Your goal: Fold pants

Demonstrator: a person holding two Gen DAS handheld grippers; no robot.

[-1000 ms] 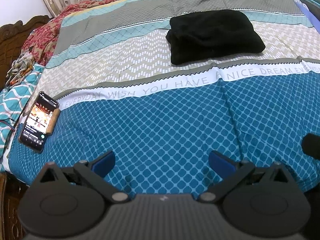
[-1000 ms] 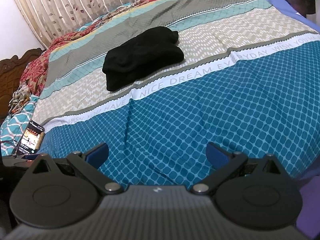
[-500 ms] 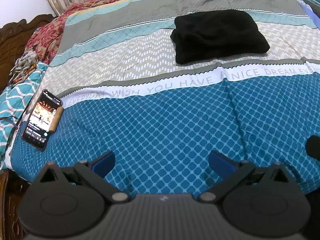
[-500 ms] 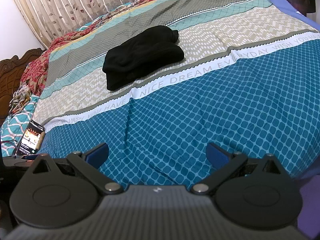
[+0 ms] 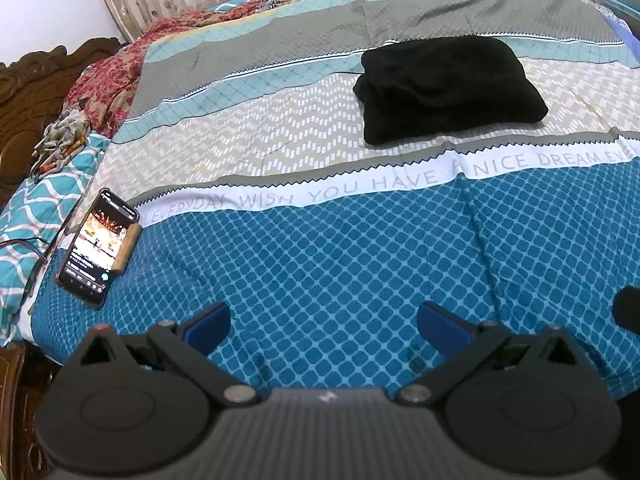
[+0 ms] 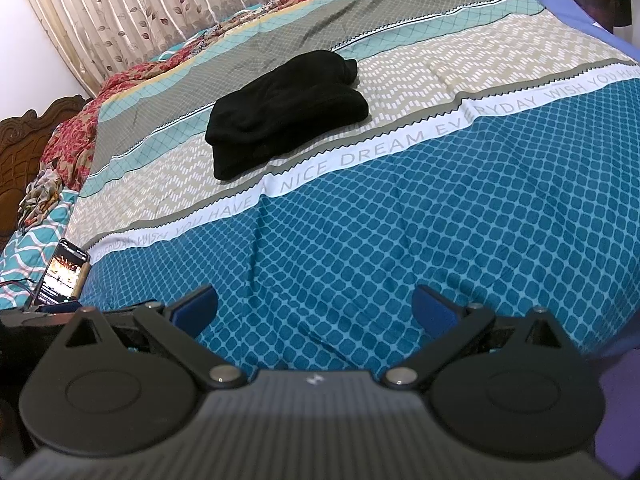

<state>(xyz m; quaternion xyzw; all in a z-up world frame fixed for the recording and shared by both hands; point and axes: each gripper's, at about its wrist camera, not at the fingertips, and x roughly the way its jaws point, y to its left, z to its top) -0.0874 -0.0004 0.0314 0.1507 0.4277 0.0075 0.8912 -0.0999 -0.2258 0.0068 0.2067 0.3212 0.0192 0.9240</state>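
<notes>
Both grippers, the left gripper [image 5: 323,322] and the right gripper [image 6: 314,307], hang with jaws spread wide and nothing between them, low over the near blue part of the bed [image 5: 360,264]. Little has changed over the last second: only a slight drift of view. The black pants [image 5: 448,88] lie well apart on the far beige stripe, already a compact folded bundle, so the task looks finished. A phone [image 5: 98,246] rests at the near left edge.

1. Pants [image 5: 448,92]: plain black.
2. Bedsheet [image 5: 320,264]: blue diamond lattice, white lettered band, beige zigzag, teal grid and grey stripes.
3. Curtain [image 6: 132,8]: beige, brown leaves.
4. Gripper fingertips [image 5: 208,326]: blue.
5. Headboard [image 6: 24,148]: carved brown wood.
</notes>
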